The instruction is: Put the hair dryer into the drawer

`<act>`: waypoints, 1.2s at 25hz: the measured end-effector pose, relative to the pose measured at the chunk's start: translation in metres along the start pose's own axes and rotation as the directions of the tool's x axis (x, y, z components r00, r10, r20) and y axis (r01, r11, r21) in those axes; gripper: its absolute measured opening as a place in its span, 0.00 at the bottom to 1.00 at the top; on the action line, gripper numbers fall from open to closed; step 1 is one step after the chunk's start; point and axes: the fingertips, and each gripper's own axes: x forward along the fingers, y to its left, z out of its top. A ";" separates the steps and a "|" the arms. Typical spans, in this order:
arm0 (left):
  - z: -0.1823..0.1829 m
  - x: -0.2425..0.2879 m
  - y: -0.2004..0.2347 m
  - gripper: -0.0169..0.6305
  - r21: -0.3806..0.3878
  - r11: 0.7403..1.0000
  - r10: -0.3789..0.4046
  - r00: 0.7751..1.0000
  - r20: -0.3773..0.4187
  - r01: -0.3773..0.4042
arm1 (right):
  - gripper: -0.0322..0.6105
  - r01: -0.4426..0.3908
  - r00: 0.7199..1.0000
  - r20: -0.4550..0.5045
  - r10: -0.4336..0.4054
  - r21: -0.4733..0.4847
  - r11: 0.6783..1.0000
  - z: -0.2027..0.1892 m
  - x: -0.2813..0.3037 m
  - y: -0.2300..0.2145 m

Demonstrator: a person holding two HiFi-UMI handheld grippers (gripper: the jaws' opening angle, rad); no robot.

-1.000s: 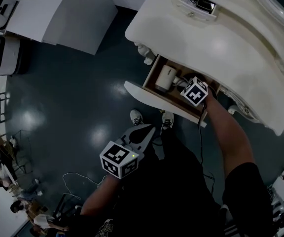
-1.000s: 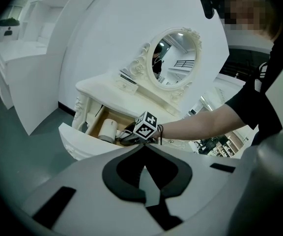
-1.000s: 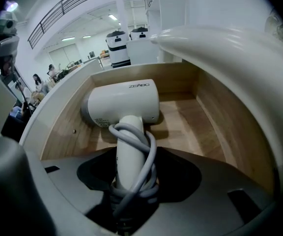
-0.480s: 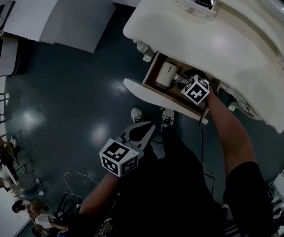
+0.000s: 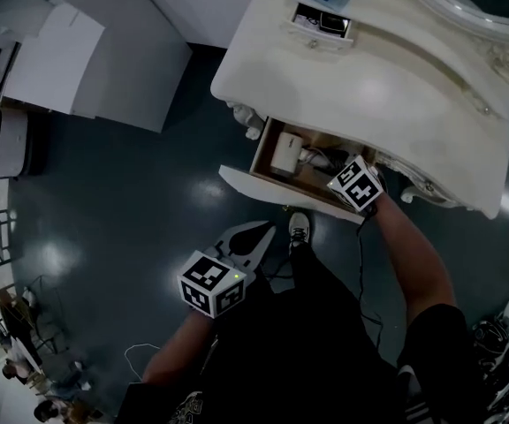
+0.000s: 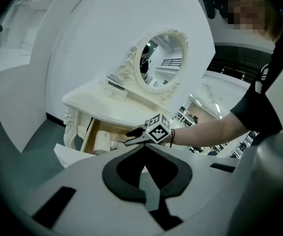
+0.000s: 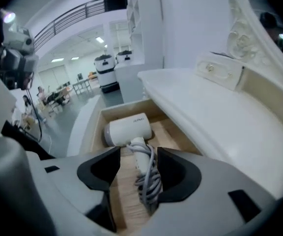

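Under the white worktop [image 5: 396, 87] the drawer [image 5: 272, 190] stands pulled out, and the hair dryer [image 7: 127, 129] lies flat on its wooden floor. Its cord [image 7: 149, 181] is bunched loosely round the handle, right between the fingers [image 7: 183, 173] of my right gripper [image 7: 139, 170], which stand apart and grip nothing. If I lift away carelessly, I reckon a loop could snag and drag the dryer out. My left gripper [image 5: 256, 239] hangs low, fingers pressed together, empty.
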 end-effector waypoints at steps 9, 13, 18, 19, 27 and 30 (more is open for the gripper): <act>0.029 -0.033 -0.018 0.03 0.129 0.983 -0.135 0.991 0.006 0.133 | 0.10 0.000 0.881 0.388 -0.272 0.574 0.819 0.050 -0.141 0.029; 0.037 -0.050 -0.028 0.03 0.177 0.965 -0.200 0.980 0.009 0.196 | 0.10 -0.013 0.794 0.475 -0.379 0.637 0.771 0.079 -0.194 0.065; 0.044 -0.082 -0.042 0.03 0.219 0.942 -0.262 0.965 0.015 0.253 | 0.10 -0.027 0.758 0.525 -0.387 0.618 0.786 0.114 -0.221 0.137; 0.044 -0.089 -0.045 0.03 0.228 0.937 -0.275 0.961 0.018 0.264 | 0.10 -0.018 0.763 0.523 -0.380 0.605 0.796 0.119 -0.221 0.152; 0.025 -0.135 -0.050 0.03 0.254 0.911 -0.335 0.942 -0.011 0.327 | 0.10 0.001 0.740 0.536 -0.406 0.603 0.798 0.146 -0.220 0.237; 0.014 -0.148 -0.050 0.03 0.226 0.906 -0.360 0.932 -0.027 0.357 | 0.10 -0.048 0.719 0.558 -0.415 0.636 0.771 0.153 -0.219 0.264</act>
